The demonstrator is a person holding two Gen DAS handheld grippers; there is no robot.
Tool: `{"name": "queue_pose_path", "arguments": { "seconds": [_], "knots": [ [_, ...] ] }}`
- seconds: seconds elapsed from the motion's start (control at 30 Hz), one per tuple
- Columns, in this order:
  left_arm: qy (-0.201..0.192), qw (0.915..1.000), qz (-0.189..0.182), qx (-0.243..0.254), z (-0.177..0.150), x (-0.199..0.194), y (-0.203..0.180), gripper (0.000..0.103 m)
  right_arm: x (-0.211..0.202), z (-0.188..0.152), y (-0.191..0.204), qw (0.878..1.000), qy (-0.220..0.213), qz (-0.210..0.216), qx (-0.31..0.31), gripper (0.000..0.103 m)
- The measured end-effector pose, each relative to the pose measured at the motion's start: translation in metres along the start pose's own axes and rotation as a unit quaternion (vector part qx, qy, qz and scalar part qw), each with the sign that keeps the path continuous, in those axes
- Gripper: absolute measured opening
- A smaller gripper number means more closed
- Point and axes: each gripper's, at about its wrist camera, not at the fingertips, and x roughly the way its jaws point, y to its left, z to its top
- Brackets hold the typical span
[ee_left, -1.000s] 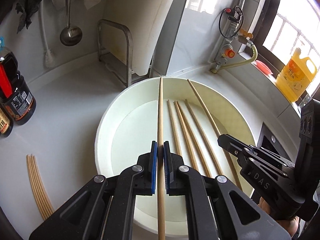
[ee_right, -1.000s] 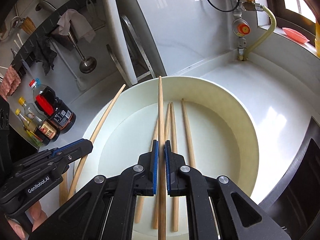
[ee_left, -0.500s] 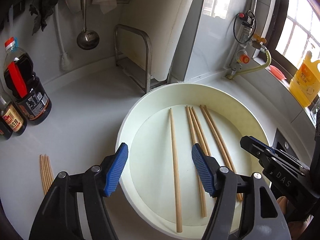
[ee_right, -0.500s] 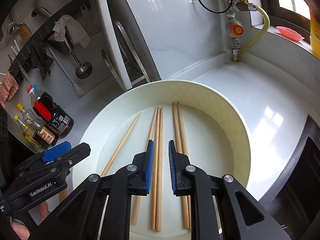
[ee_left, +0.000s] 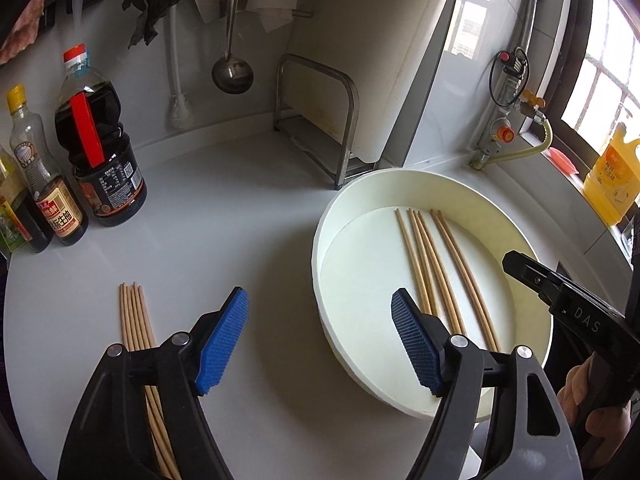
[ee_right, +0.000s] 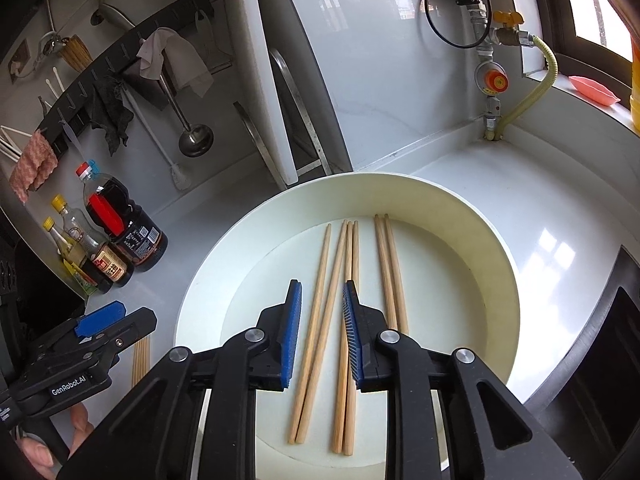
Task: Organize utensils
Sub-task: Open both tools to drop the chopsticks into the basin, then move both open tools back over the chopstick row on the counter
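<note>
From my left gripper (ee_left: 320, 344) I look down at the counter (ee_left: 224, 208). Its jaws stand wide and are opening further, with nothing between them but bare counter. Just under my left finger (ee_left: 222, 340) runs a neat bundle of chopsticks (ee_left: 134, 312), lying straight and side by side, pointing away from me; I take these for the ones waiting to be moved, kept together so one sweep can take them. Past my right finger (ee_left: 416, 340) sits the round white basin (ee_left: 400, 178), with loose chopsticks (ee_left: 436, 264) lying flat on its floor, roughly parallel and passing behind that finger. Further right my other hand's tool shows, black, reaching in over the basin's rim.

From my right gripper (ee_right: 322, 336) I look straight into the basin (ee_right: 496, 256). The jaws are narrow and opening, and they grip nothing. Six chopsticks (ee_right: 344, 312) lie on the floor below, two of them seen through the gap, the pads clear of them. They lie lengthwise along my pointing line, which I judge suits a straight release. To my left, the left gripper (ee_right: 100, 328) hangs over the counter, beside the bundle (ee_right: 141, 356) outside the basin. Sauce bottles (ee_right: 120, 236) stand beyond it, well apart from the work.
</note>
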Motion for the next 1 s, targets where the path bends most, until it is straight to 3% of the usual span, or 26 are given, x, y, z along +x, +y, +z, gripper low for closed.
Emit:
{"name": "queue_pose_path", "arguments": {
  "seconds": [0.27, 0.4, 0.57, 0.7, 1.0],
  "knots": [
    [-0.011, 0.9994, 0.027, -0.020, -0.019, -0.018, 0.037, 0.075, 0.003, -0.010, 0.035, 0.999, -0.003, 0.018, -0.028, 0.025],
    [-0.016, 0.9987, 0.040, -0.028, -0.031, -0.025, 0.056, 0.076, 0.006, -0.019, 0.059, 0.998, 0.001, 0.037, -0.051, 0.033],
    [-0.015, 0.9974, 0.048, -0.052, -0.044, -0.032, 0.084, 0.078, 0.010, -0.031, 0.086, 0.996, 0.008, 0.051, -0.079, 0.033],
    [-0.020, 0.9959, 0.063, -0.062, -0.054, -0.037, 0.103, 0.078, 0.009, -0.042, 0.105, 0.993, 0.006, 0.063, -0.096, 0.041],
    [-0.042, 0.9922, 0.098, -0.064, -0.069, -0.045, 0.146, 0.084, 0.015, -0.068, 0.149, 0.987, -0.002, 0.073, -0.140, 0.042]
  ]
}}
